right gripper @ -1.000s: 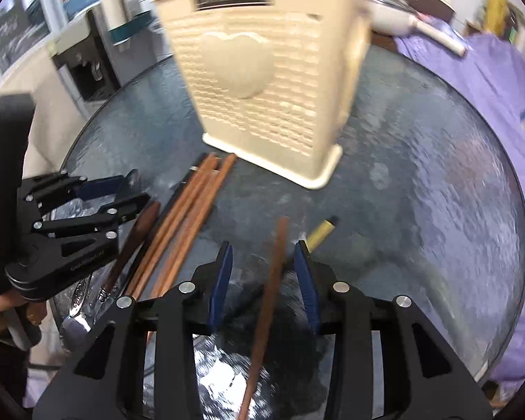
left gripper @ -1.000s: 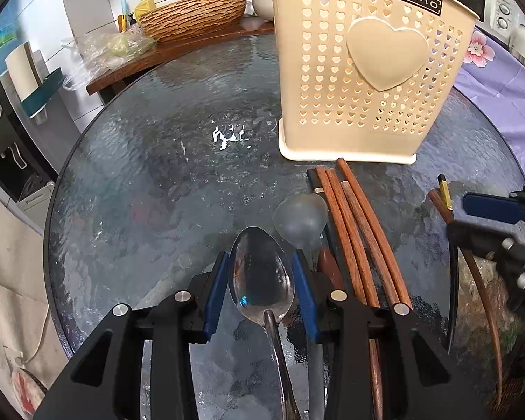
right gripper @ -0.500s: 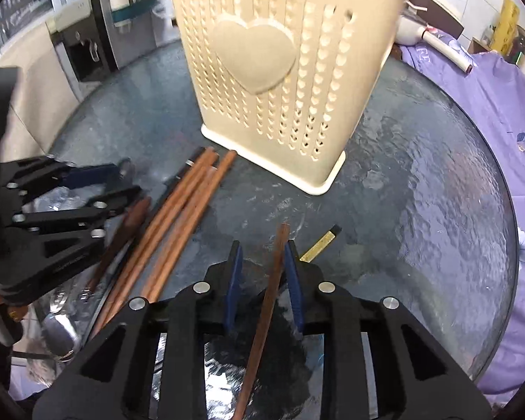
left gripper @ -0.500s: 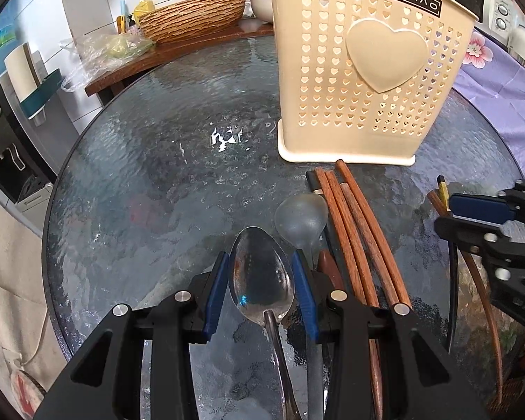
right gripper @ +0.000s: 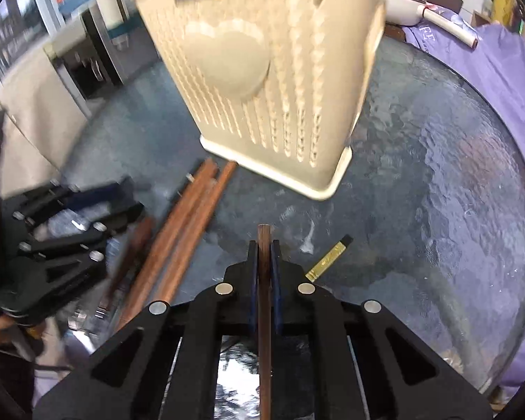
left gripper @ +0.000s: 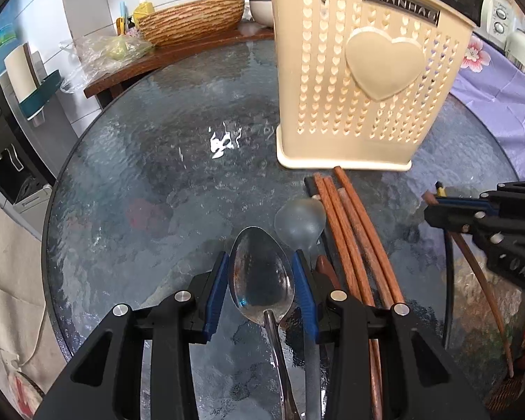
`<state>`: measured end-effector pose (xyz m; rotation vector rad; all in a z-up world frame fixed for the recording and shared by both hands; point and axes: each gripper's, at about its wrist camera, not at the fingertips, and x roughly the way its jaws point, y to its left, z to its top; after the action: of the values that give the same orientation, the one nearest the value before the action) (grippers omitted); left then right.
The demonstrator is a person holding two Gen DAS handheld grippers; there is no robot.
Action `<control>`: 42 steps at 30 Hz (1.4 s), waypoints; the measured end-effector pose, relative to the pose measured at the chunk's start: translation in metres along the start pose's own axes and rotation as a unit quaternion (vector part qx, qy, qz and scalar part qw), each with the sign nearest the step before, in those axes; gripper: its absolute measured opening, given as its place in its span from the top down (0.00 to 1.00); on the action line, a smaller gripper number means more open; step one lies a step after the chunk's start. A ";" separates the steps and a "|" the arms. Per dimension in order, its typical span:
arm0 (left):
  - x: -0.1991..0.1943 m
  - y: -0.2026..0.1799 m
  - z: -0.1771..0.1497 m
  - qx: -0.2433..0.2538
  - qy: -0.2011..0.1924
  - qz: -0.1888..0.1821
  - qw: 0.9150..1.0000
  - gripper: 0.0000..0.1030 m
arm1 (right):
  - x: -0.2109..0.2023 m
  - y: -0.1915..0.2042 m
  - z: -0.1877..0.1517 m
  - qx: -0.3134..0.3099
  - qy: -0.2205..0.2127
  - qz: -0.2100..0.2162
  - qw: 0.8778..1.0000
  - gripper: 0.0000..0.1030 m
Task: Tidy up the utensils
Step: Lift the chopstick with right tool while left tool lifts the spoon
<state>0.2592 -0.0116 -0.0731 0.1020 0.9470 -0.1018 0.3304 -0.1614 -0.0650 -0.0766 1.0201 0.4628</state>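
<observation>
Left wrist view, read from the left: the round glass surface [left gripper: 129, 161] is bare on that side. At centre the left gripper [left gripper: 261, 281] has its blue pads against both edges of the bowl of a metal spoon [left gripper: 260, 281], pinching it, with the handle running back under the gripper; grasping across the bowl looks chosen so the handle can go into the holder first. Just right of it lie a translucent spoon [left gripper: 300, 222] and a bundle of wooden chopsticks [left gripper: 350, 231], their tips close to the base of the cream perforated holder [left gripper: 364, 80], which stands upright beyond them. Its interior is not visible, so its contents cannot be stated. At the far right the right gripper [left gripper: 437, 206] is seen from the side. Right wrist view: the right gripper [right gripper: 263, 262] has just been closing and is now pressed together on a single wooden chopstick [right gripper: 263, 245], which runs straight between the pads. To its right a black chopstick with a gold band [right gripper: 329, 259] lies on the surface, apart from the bundle.
</observation>
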 end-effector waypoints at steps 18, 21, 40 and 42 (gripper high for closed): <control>-0.066 0.017 0.016 -0.028 -0.122 -0.042 0.991 0.65 | -0.125 0.010 0.011 0.003 -0.168 0.081 0.982 0.93; -0.071 0.018 0.017 -0.032 -0.135 -0.041 0.990 0.65 | -0.137 0.015 0.011 -0.008 -0.187 0.075 0.979 0.93; -0.083 0.017 0.023 -0.039 -0.167 -0.061 0.983 0.65 | -0.160 0.015 0.010 -0.021 -0.206 0.080 0.975 0.93; -0.081 0.019 0.022 -0.042 -0.166 -0.059 0.983 0.65 | -0.160 0.016 0.010 -0.020 -0.206 0.079 0.975 0.93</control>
<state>0.2325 0.0076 0.0060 -0.0484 0.6217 -0.1831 0.2624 -0.1985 0.0760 0.0641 0.6110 0.6151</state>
